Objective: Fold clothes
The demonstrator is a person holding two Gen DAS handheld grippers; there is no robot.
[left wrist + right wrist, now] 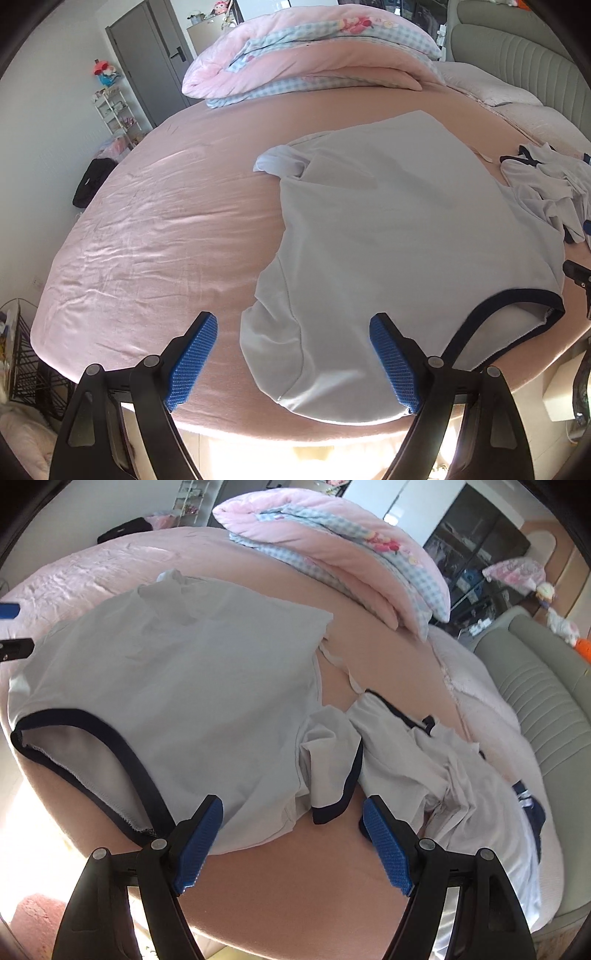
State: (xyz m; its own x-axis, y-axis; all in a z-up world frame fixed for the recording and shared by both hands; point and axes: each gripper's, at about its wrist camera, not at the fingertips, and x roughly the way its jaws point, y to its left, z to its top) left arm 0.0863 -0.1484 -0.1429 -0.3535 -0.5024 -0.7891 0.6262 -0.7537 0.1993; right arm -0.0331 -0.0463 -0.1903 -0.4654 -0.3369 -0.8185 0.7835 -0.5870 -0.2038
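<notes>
Spread flat on the pink bed sheet (155,229): a pale grey soft-knit T-shirt with navy neck trim (388,221), collar at five o'clock in the left view, nearest sleeve at six; left gripper (293,356) jaws wide apart over that sleeve, clamping nothing; right gripper (293,840) likewise apart, above the other sleeve's navy cuff (332,808); crumpled pile of similar pale garments (424,760) at three o'clock; probably light, limp, prone to wrinkling and sagging; best pinched at shoulder seams or hem corners.
</notes>
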